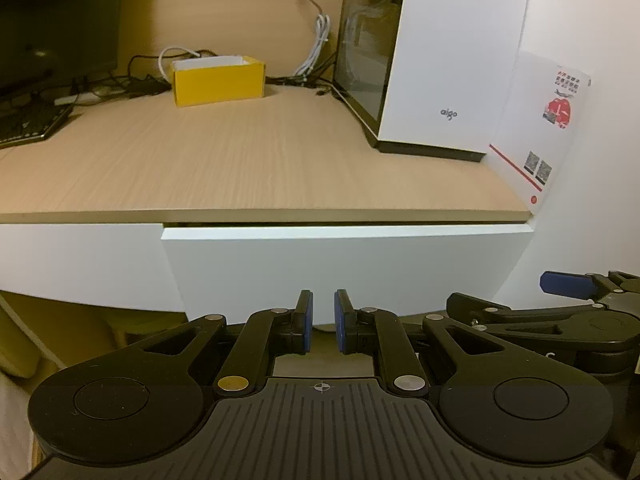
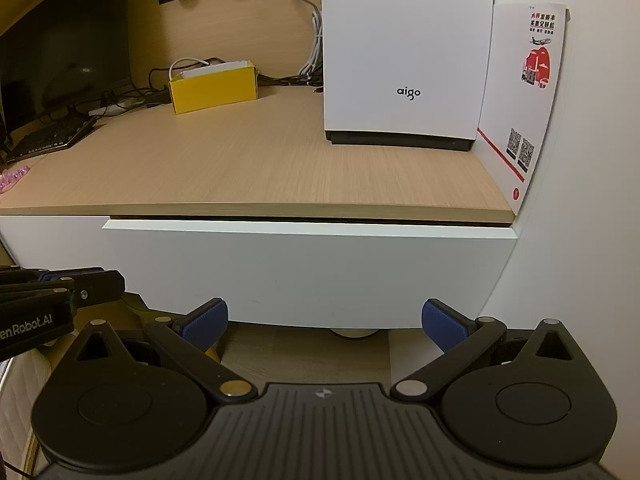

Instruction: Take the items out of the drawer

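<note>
My left hand-held gripper (image 1: 323, 320) hangs in front of the white drawer (image 1: 344, 268), its blue pads drawn close with only a thin gap and nothing between them. My right hand-held gripper (image 2: 325, 326) sits just beside it, jaws spread wide and empty, below the same drawer front. The drawer is under the wooden surface (image 1: 248, 160), its front standing slightly out from the panel beside it; I cannot see inside. On the surface stand a yellow box (image 1: 218, 80), a white case (image 2: 408, 52), and a keyboard (image 1: 28, 122) at left.
</note>
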`<state>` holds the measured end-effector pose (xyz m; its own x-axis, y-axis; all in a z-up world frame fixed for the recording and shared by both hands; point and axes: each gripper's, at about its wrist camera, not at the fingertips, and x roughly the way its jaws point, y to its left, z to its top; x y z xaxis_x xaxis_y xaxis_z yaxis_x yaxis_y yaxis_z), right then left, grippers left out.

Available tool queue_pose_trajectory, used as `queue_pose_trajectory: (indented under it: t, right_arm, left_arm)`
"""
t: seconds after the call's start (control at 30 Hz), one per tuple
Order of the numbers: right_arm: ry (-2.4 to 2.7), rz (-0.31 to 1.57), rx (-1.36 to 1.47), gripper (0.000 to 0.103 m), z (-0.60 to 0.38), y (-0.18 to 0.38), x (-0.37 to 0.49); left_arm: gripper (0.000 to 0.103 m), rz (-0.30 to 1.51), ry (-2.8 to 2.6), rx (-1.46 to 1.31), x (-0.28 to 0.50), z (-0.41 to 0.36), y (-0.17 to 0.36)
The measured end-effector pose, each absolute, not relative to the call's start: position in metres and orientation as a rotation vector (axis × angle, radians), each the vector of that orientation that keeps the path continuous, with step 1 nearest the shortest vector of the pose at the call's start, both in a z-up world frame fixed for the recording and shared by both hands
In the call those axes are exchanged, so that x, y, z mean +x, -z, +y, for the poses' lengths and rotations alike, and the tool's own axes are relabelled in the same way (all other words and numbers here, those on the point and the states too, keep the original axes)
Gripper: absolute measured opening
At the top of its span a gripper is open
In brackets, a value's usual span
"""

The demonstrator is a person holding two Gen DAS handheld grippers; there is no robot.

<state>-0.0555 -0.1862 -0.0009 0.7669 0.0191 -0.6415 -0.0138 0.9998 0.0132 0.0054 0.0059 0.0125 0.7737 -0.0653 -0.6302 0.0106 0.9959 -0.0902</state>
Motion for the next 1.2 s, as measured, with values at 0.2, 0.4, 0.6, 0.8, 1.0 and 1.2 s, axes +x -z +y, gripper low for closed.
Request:
queue_pose_trajectory:
  t: [0.2,0.4,0.6,0.8,1.0,1.2]
  right_arm:
    - [-0.019,0.696,-0.002,0.103,-0.1826,-0.0018,-0.0593]
    - [-0.012,0.69,0.004,0.103,-0.1839,-0.004,-0.0607]
    - [-0.015,0.68,0.014,0.103,-0.1841,-0.005,-0.0612]
    - [-0.027,0.701,0.051,0.103,-0.1892,-0.0025,-0.0555]
    - [-0.029,0.696,0.035,0.103,-0.1864,-0.0027,-0.0582]
    - [-0.023,0.7,0.036,0.103,-0.1874,-0.0013,-0.059]
  left_arm:
    - [0.014,0.675,0.053,-0.095,0.0024,0.0094,-0.0117]
    - [0.014,0.684,0.071,-0.09,0.0037,0.0082,-0.0104]
    - [0.014,0.682,0.087,-0.087,0.0057,0.0064,-0.011]
    - [0.014,0.687,0.099,-0.085,0.0063,0.0053,-0.0094]
    - [0.014,0.692,0.107,-0.085,0.0059,0.0066,-0.0073]
    - [0.014,0.696,0.116,-0.086,0.0076,0.0058,-0.0055]
